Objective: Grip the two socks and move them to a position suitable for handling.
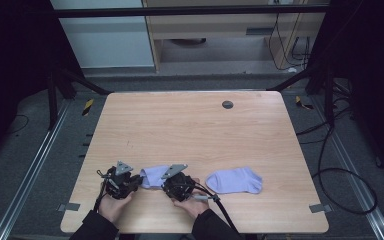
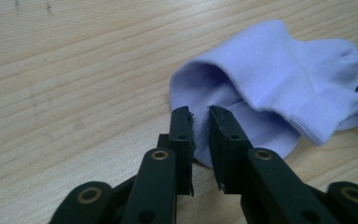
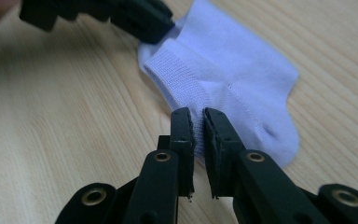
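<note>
Pale wood-grain table (image 1: 190,125). Near its front edge, a soft lilac knit sock (image 1: 153,176) with a ribbed cuff lies between both tools. Left gripper (image 2: 200,114): black jaws narrowly parted at the open cuff. Right gripper (image 3: 196,116): jaws pinch the sock's edge. A second, flat sock (image 1: 234,180) lies just right of them.
</note>
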Tool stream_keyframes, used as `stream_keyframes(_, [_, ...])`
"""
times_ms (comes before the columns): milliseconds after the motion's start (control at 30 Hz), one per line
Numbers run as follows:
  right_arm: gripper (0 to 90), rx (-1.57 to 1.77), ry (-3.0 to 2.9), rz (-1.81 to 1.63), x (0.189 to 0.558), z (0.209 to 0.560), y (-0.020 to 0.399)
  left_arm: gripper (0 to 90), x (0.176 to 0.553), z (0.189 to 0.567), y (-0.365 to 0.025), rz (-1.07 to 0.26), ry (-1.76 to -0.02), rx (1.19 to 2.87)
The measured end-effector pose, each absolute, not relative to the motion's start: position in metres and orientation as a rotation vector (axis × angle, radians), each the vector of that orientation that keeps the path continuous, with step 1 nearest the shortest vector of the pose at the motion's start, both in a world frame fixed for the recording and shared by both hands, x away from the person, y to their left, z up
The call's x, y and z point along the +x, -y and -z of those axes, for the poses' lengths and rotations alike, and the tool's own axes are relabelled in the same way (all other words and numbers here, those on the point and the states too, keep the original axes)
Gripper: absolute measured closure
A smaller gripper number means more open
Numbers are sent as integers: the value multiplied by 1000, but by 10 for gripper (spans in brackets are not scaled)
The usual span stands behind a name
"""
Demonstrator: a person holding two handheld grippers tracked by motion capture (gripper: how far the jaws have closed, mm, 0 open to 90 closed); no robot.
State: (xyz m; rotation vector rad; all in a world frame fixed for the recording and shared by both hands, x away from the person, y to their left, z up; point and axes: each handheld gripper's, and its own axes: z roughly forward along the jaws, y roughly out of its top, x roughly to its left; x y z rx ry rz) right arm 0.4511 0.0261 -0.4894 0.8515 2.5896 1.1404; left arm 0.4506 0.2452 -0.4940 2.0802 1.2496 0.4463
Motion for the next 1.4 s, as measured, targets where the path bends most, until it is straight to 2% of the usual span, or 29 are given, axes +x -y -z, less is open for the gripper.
stream_keyframes(200, [827, 904, -2507, -1265, 453, 477, -17, 863, 451, 493, -244, -439, -1240, 2090])
stream_keyframes(533, [825, 1015, -2359, -1364, 466, 467, -18, 872, 448, 488, -241, -421, -1173, 2115])
stream_keyframes(1100, [791, 1190, -2204, -1239, 514, 472, -24, 867, 448, 487, -245, -425, -1180, 2109])
stream_keyframes(1233, [691, 1150, -2198, -1215, 518, 469, -22, 797, 448, 486, -249, -437, -1211, 2065])
stream_keyframes(1400, [646, 1136, -2188, -1188, 523, 461, -12, 676, 445, 480, -254, -442, -1248, 2002])
